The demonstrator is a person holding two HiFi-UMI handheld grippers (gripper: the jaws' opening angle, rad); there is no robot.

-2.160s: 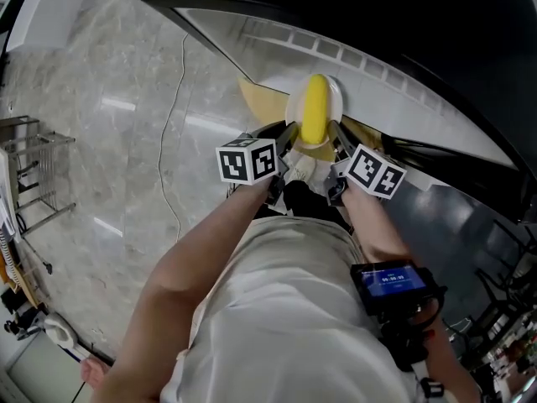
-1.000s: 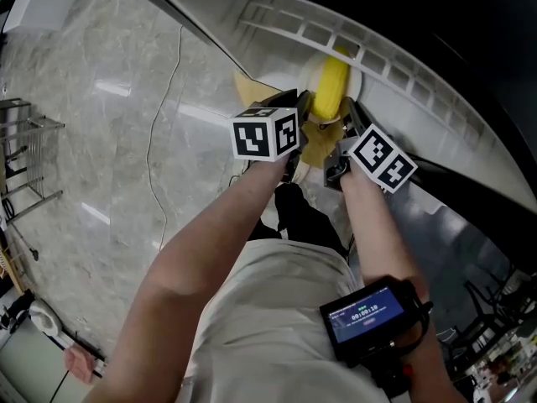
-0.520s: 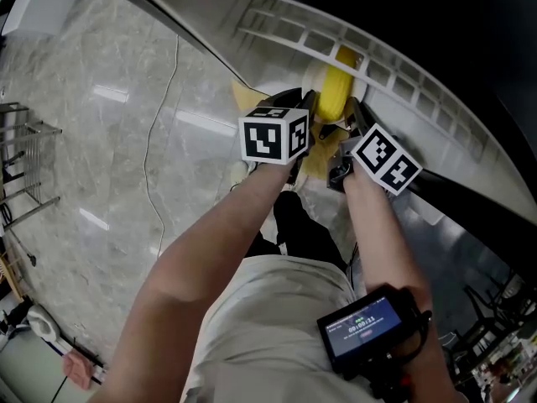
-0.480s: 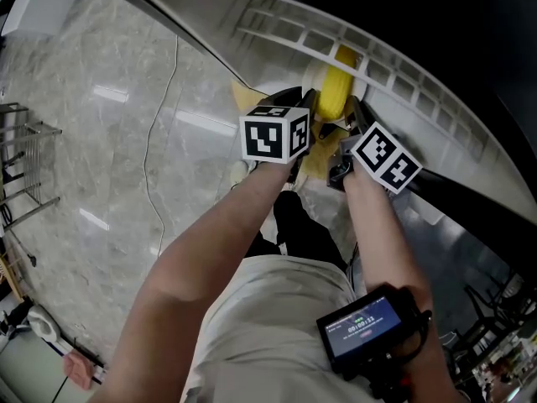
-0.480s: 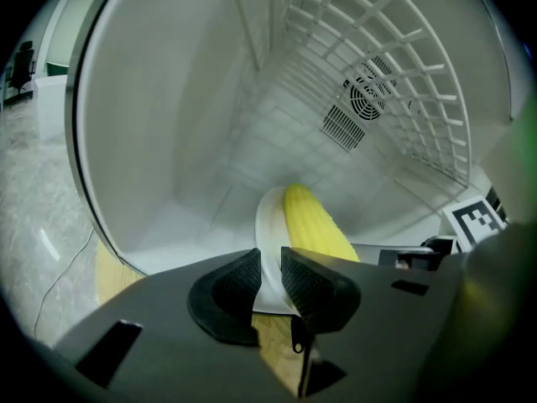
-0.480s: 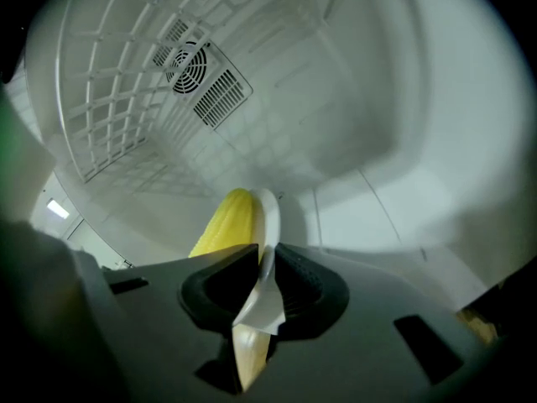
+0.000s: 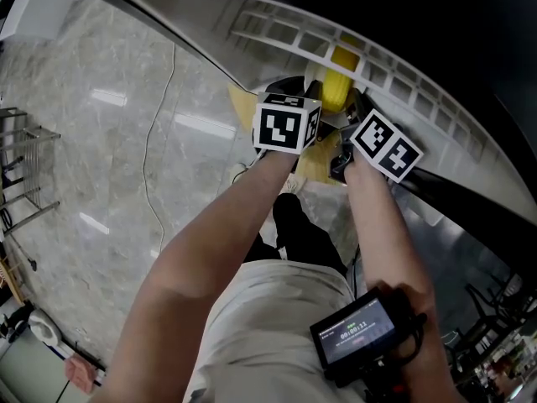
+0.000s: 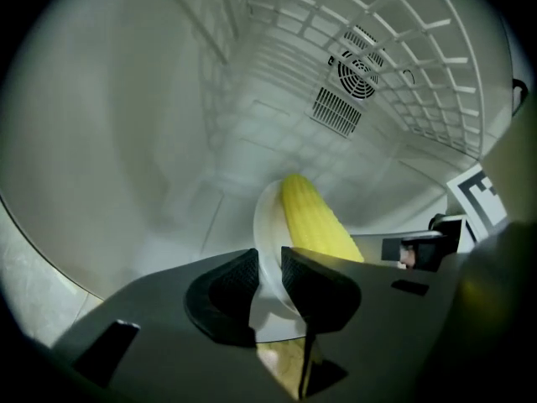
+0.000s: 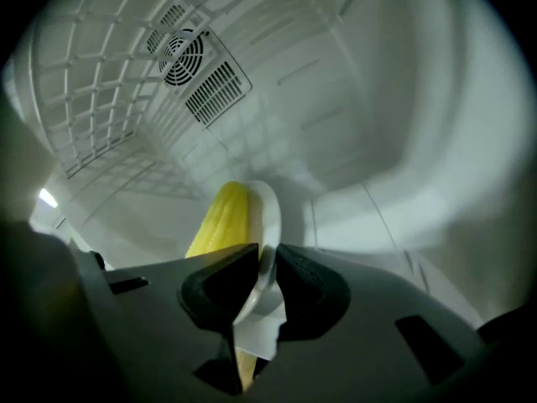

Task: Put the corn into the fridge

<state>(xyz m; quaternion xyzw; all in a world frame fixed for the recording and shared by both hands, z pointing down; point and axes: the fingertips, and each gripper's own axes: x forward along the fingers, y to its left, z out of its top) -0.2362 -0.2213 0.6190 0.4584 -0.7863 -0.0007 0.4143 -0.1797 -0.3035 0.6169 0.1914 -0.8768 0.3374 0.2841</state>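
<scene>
Nearest in the head view, two bare forearms [image 7: 252,217] are seen reaching forward over a marble floor [image 7: 109,141], with a small screen [image 7: 352,336] strapped to the right one. Beyond them the left tongs [image 8: 267,277] are closed on the near rim of a white plate [image 8: 267,225], the ribbed pads pressed on either face of the rim. The right tongs [image 9: 262,282] are clamped in the same way on the opposite rim. The plate is thus carried by both tongs, with nothing else gripped.

The corn [image 8: 315,221] is laid lengthwise on the plate, between the two tongs, untouched by either. It is already within the mouth of the fridge [image 8: 117,141]; whether the plate rests on the fridge bottom cannot be told.

The corn is judged to be firm, fairly light and round, so it is likely to roll if the plate is tipped. The plate is judged stiff, glossy and breakable, and slippery under narrow pads. A hold on two opposite rims, kept level, is therefore thought the safest, and the corn itself need not be gripped.

Farther in, a white wire shelf [image 8: 403,65] is seen above, and a round fan grille [image 8: 359,70] is set in the back wall.
</scene>
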